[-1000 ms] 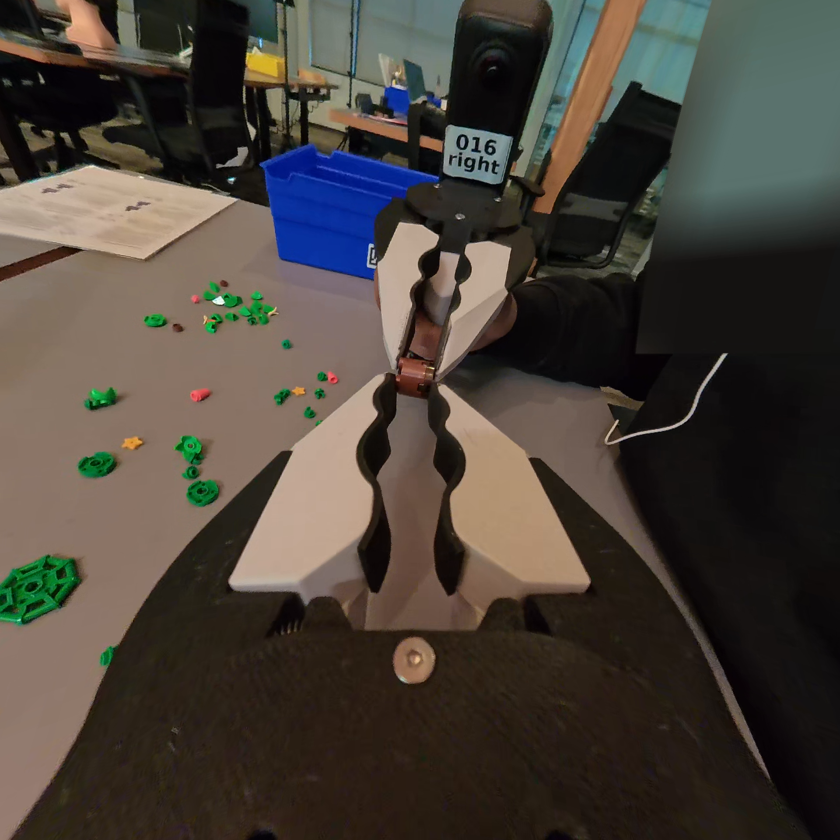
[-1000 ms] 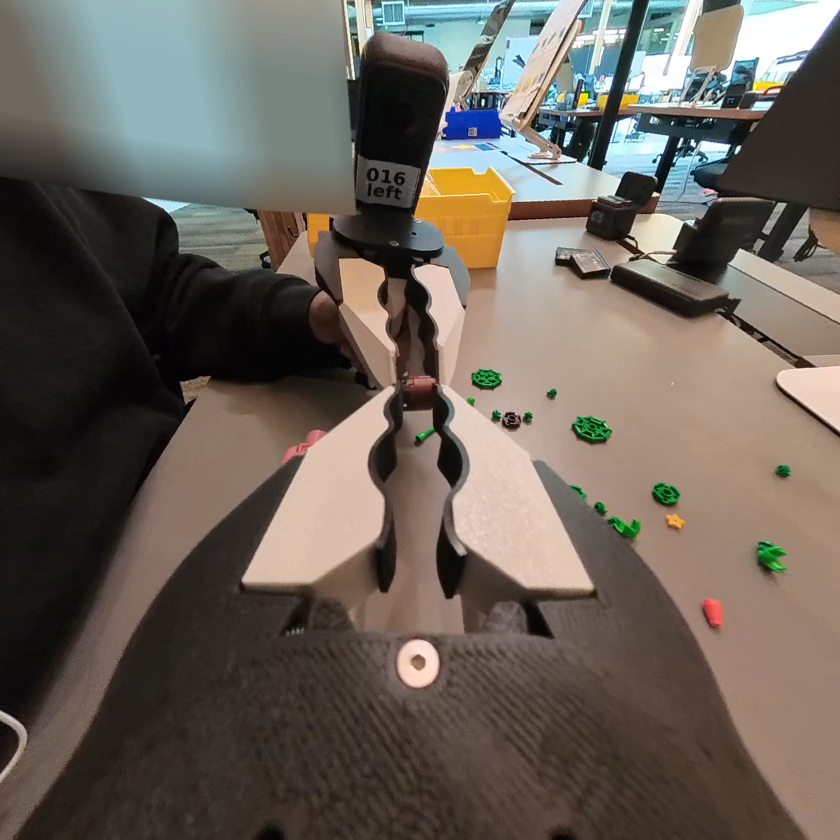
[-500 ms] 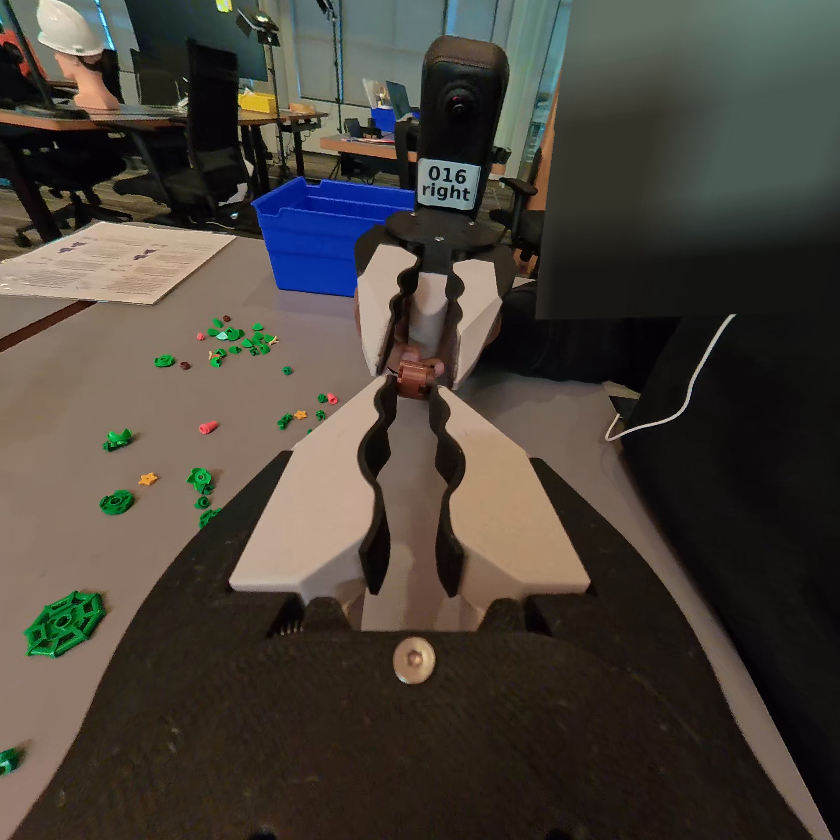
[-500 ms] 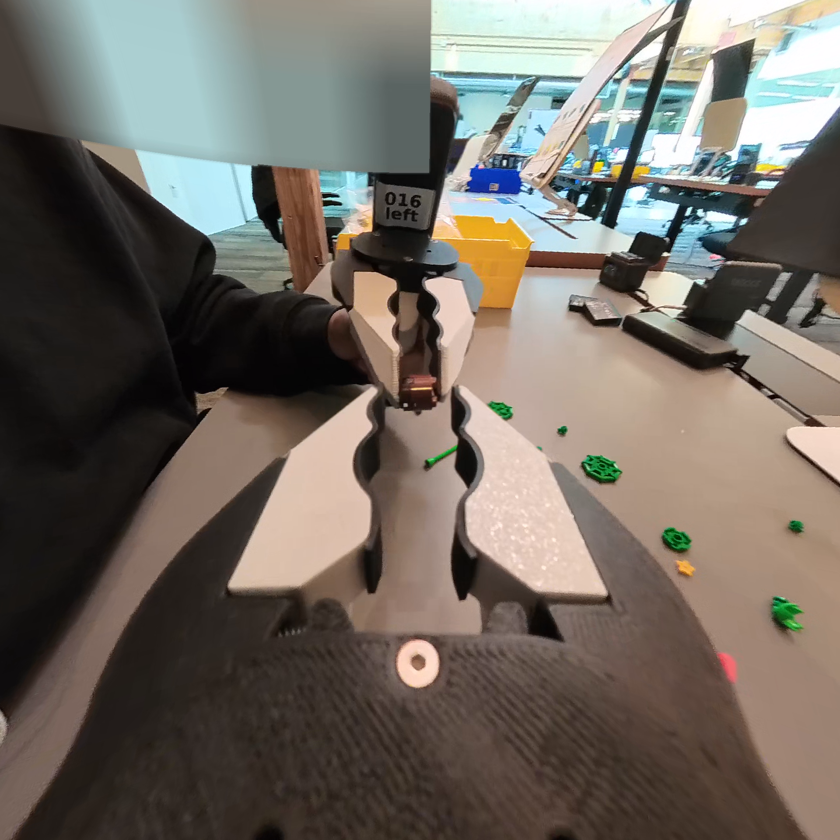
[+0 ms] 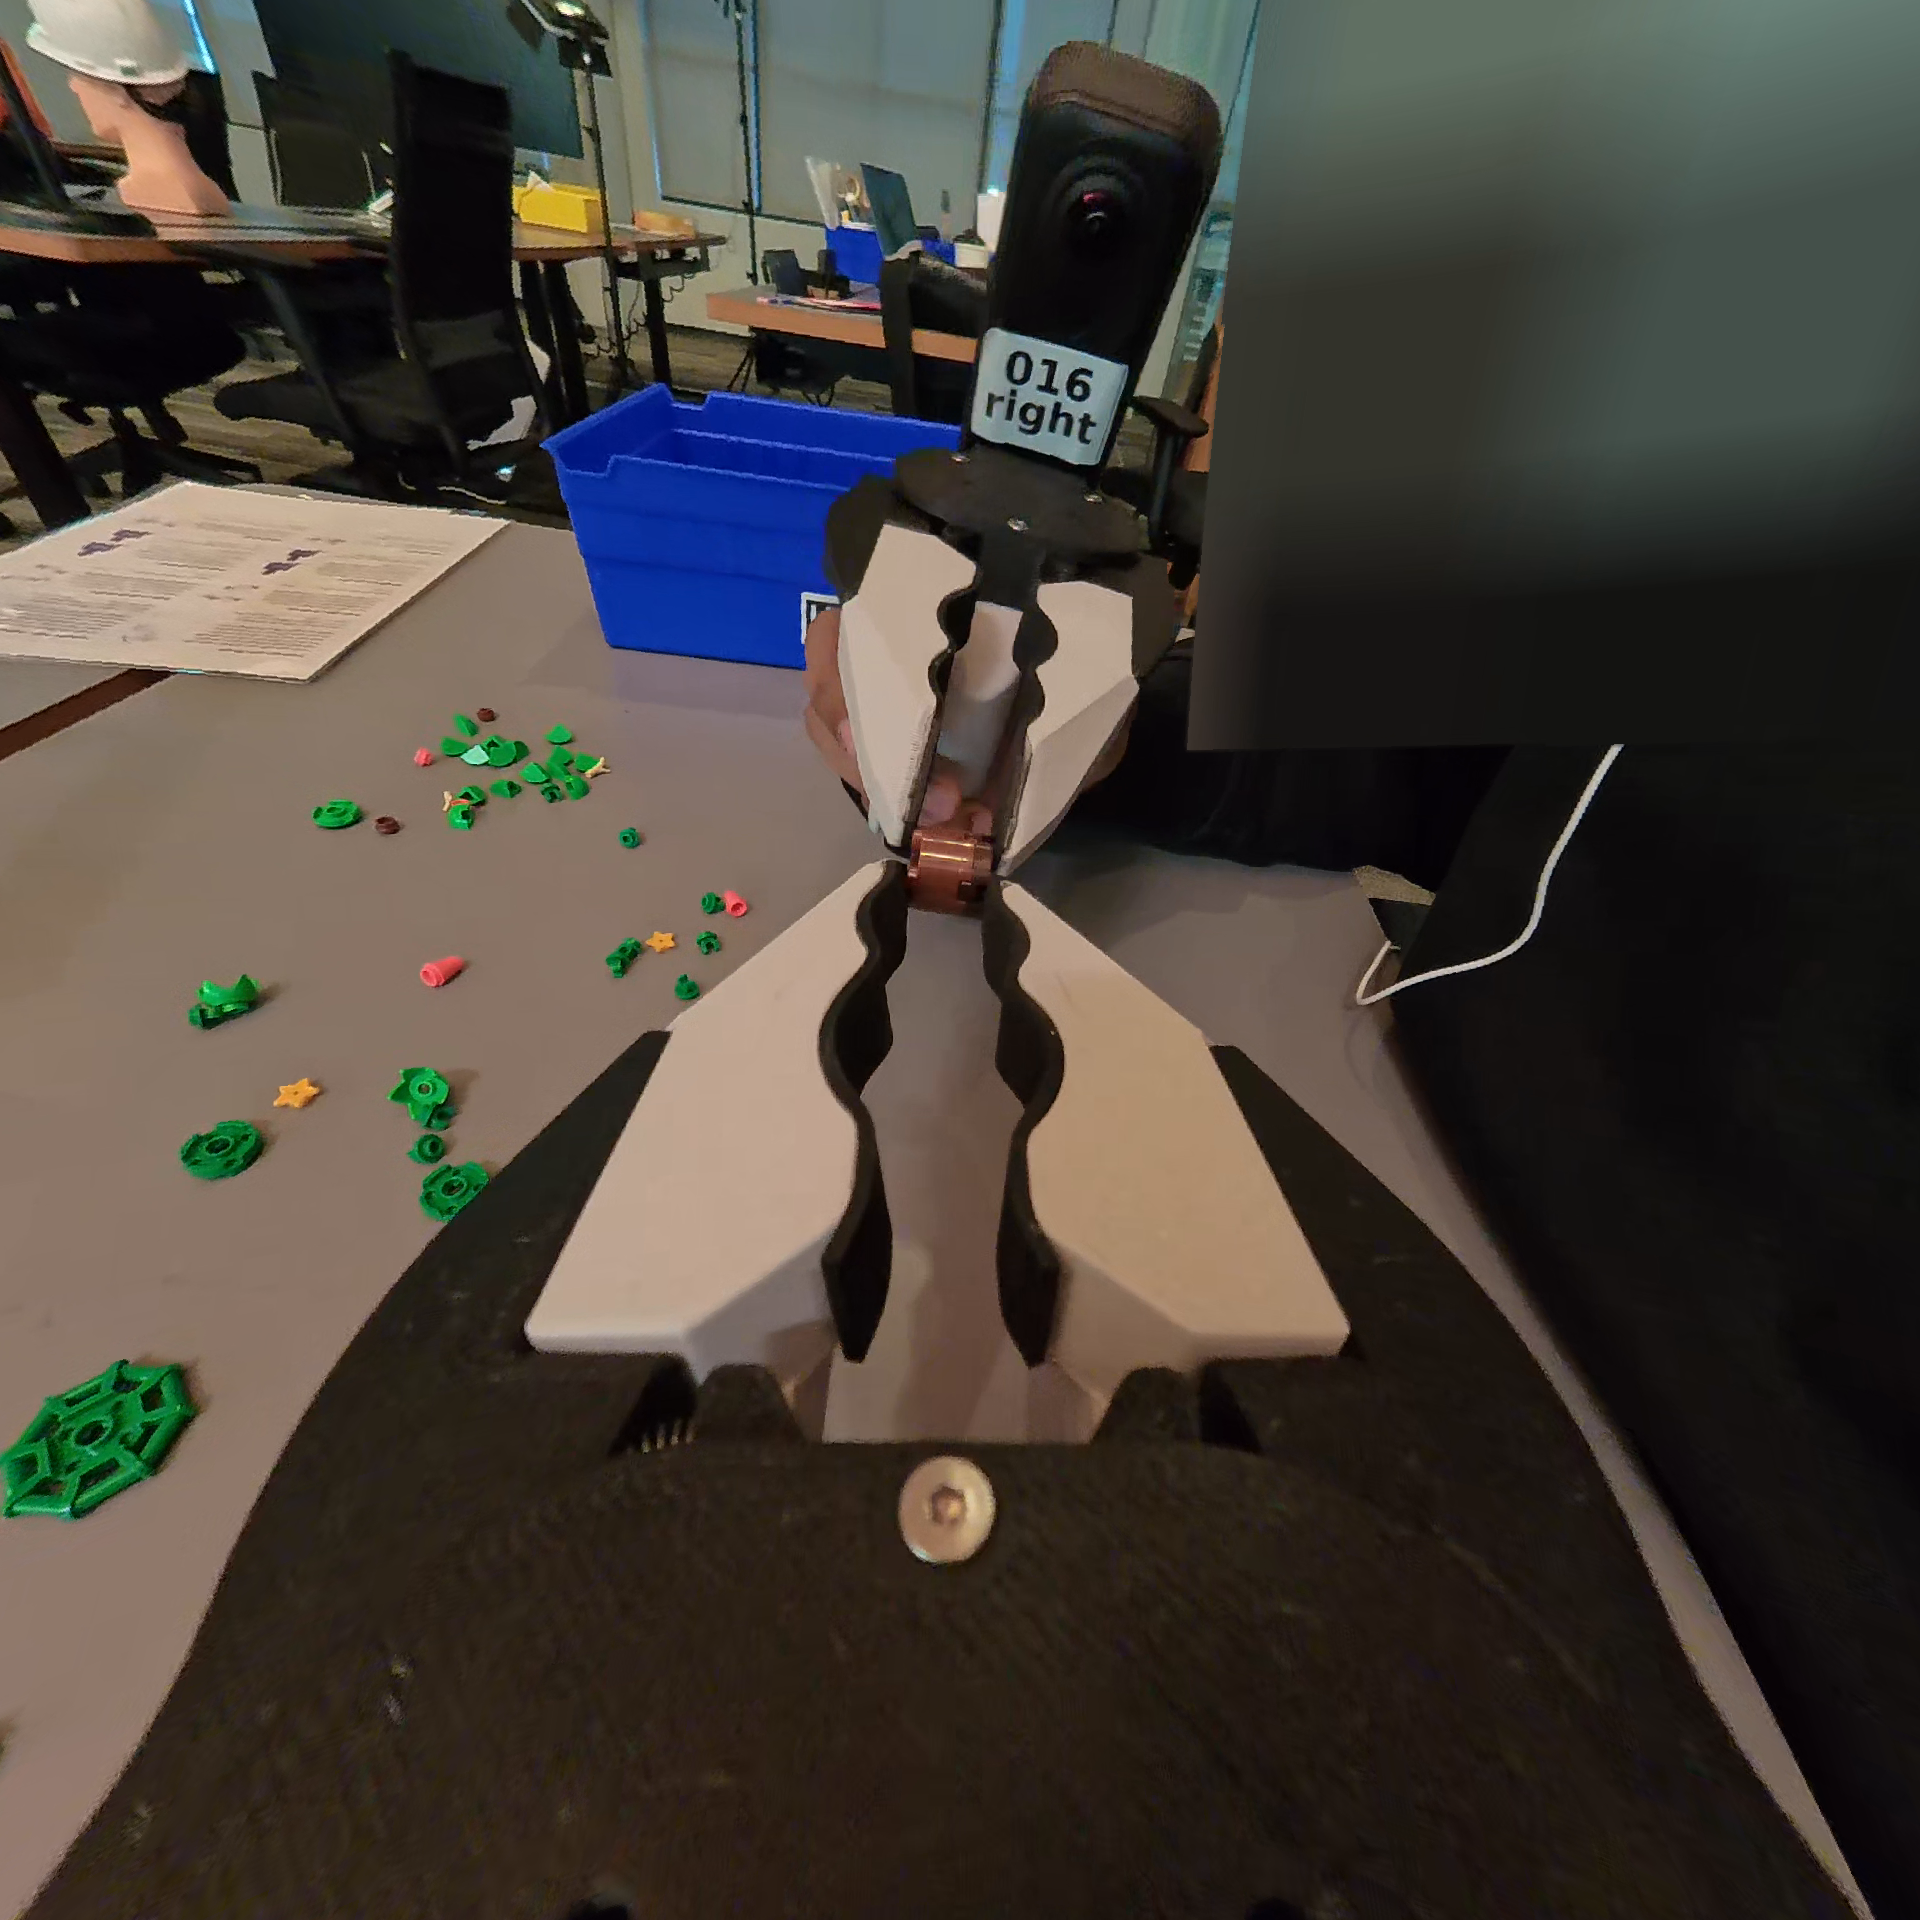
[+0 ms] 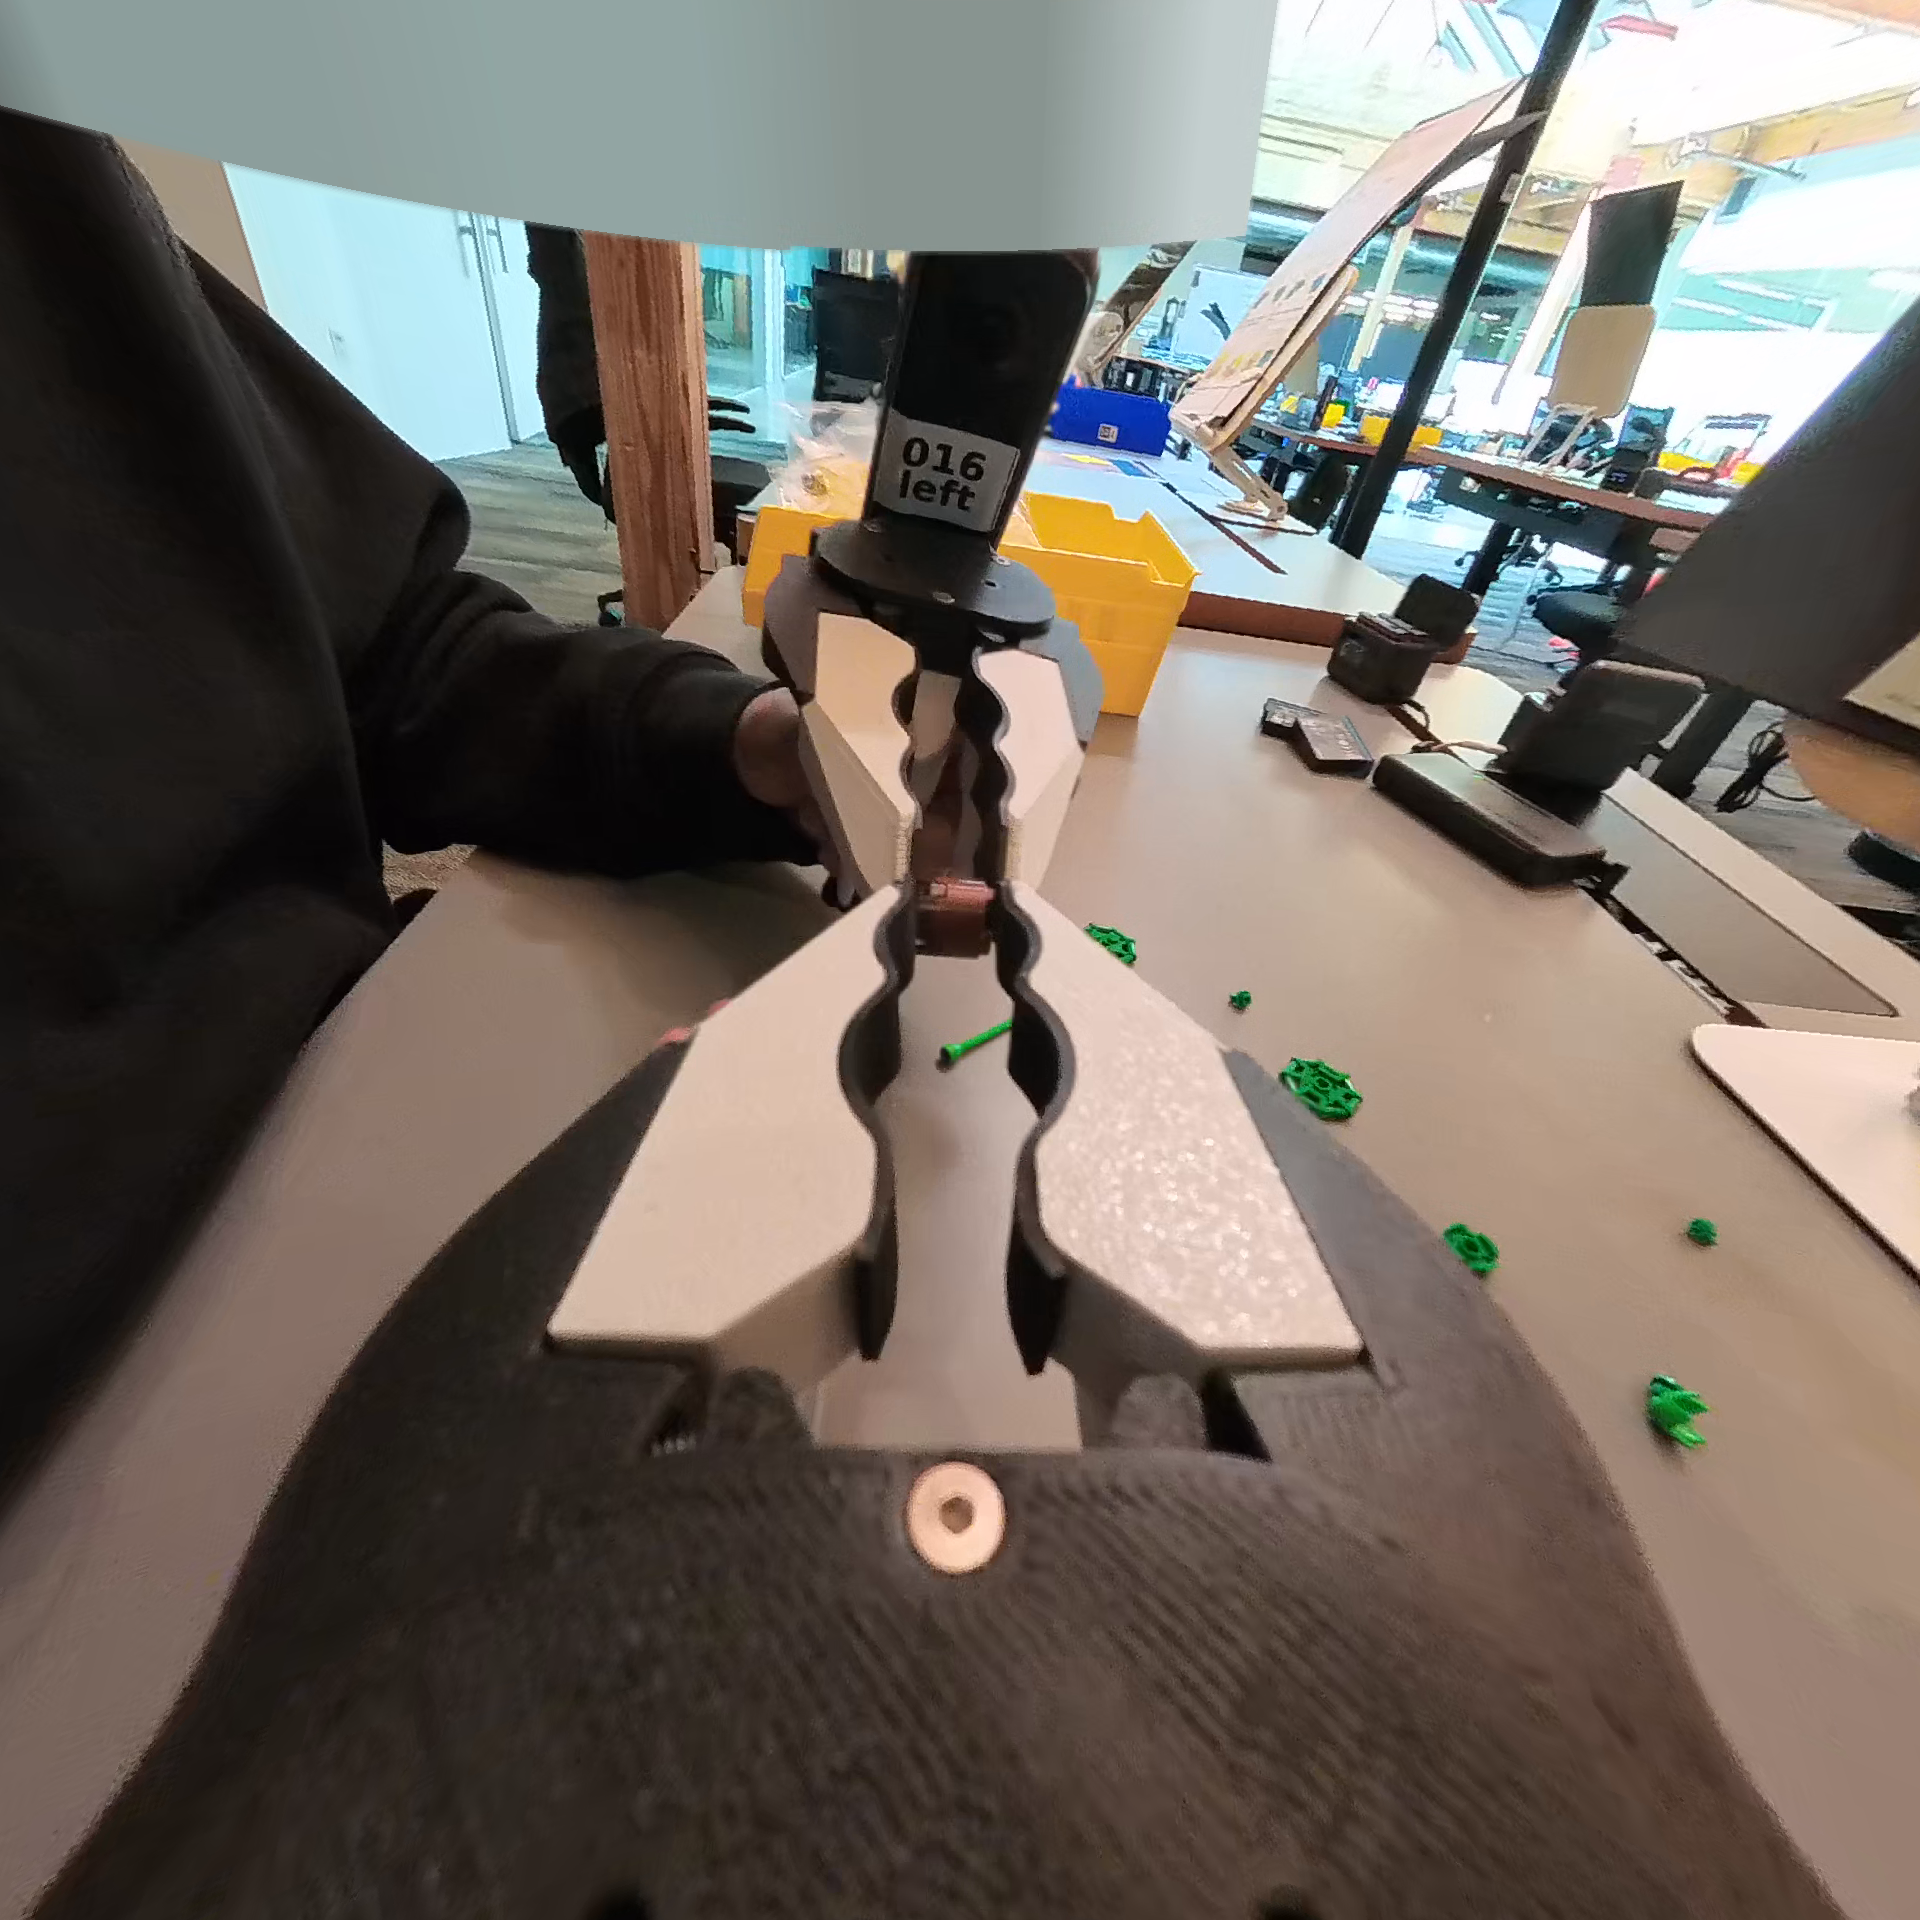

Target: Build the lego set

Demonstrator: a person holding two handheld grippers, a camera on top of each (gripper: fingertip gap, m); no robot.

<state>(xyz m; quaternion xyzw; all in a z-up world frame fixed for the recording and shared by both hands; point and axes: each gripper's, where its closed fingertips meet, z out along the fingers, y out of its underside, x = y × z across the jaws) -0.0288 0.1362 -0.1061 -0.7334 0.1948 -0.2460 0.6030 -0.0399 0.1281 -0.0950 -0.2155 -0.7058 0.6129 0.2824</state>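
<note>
Left gripper (image 5: 948,883) and right gripper (image 6: 951,914) both pinch brown piece (image 5: 950,871) tip-to-tip above bench (image 5: 312,894), likely pressing parts together.

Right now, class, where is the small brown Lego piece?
The brown Lego piece is held above the grey table, pinched between the fingertips of the left gripper and right gripper, which meet tip to tip, centre of both wrist views.

Left tongs (image 5: 948,891) clamped on brown lego piece (image 5: 950,871), right tongs (image 5: 954,831) meeting it at 12 o'clock, green pieces (image 5: 426,1101) scattered on surface (image 5: 312,914) at 9 o'clock
</note>
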